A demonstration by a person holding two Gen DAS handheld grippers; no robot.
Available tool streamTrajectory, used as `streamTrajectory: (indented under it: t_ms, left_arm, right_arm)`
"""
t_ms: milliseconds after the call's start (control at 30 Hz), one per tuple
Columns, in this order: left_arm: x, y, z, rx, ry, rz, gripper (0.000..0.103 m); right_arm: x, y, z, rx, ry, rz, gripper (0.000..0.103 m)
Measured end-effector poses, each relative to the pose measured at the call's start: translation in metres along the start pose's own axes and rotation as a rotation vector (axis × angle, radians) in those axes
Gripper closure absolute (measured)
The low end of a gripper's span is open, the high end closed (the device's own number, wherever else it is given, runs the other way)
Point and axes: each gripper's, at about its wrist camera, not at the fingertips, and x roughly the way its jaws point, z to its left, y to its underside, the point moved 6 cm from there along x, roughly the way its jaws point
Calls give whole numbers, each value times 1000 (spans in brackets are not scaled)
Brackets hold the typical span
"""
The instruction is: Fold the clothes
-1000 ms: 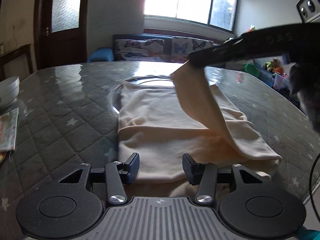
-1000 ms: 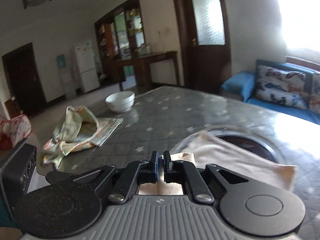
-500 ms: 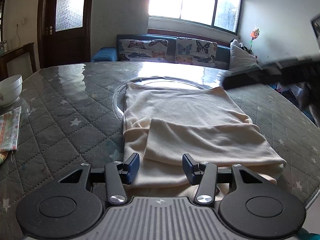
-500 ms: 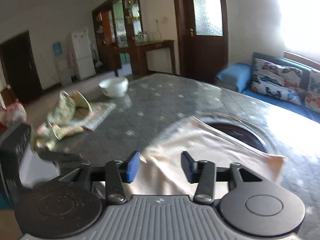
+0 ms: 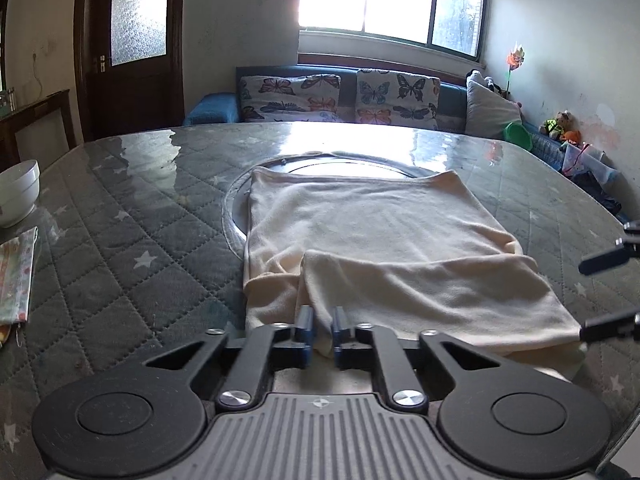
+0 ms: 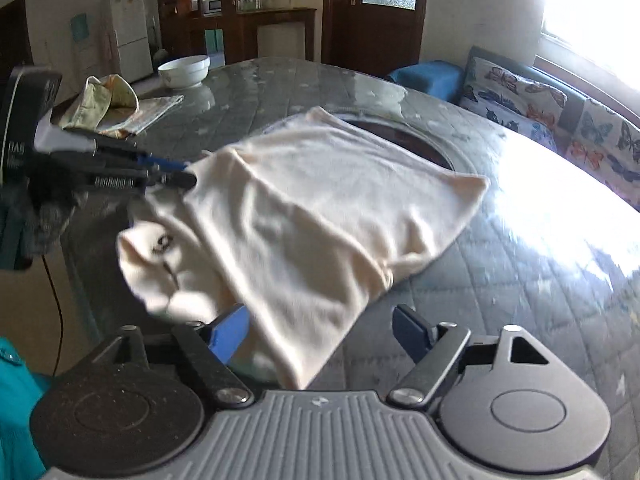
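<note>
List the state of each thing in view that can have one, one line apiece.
Cream garment: lying on the table, partly folded, near edge hanging off.
Left gripper: shut on the garment's near fold.
Right gripper: jaws opening, gripping nothing.
White bowl: upright.
Patterned cloth: crumpled, unfolded.

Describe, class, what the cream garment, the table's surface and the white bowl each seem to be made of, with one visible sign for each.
Cream garment: soft knit fabric, matte; it drapes and creases.
Table's surface: probably clear glass or plastic over quilted, star-printed grey cloth; it mirrors the window light.
White bowl: likely glazed ceramic; smooth and glossy, though plastic cannot be ruled out.
</note>
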Motion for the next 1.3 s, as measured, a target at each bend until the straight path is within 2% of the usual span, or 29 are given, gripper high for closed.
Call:
streamTrajectory:
  t_ms: [300, 367, 567, 767, 900, 1000, 1100, 1300]
  left_arm:
    - [-26, -24, -2, 1, -20, -108, 99]
    - [-23, -23, 1, 6, -29, -100, 99]
    - [-9, 0, 10, 10, -47, -6, 99]
    - [-10, 2, 15, 27, -59, 17, 93]
    - [-13, -12, 17, -2, -54, -16, 92]
    - [-10, -24, 7, 16, -9, -41, 92]
    - [3, -29, -6, 47, 37, -36, 93]
    - [40, -25, -6, 60, 39, 27, 93]
  right_arm:
    - [9, 17, 2, -3, 78, 4, 17]
    - [9, 22, -1, 6, 98, 6, 17]
    - [4, 28, -8, 40, 100, 8, 16]
    - [-11, 11, -16, 62, 71, -42, 17]
    - [-6, -7, -23, 93, 59, -85, 28]
    - [4, -17, -23, 119, 27, -98, 43]
    - [18, -26, -16, 122, -17, -105, 54]
    - [43, -32, -9, 114, -43, -95, 59]
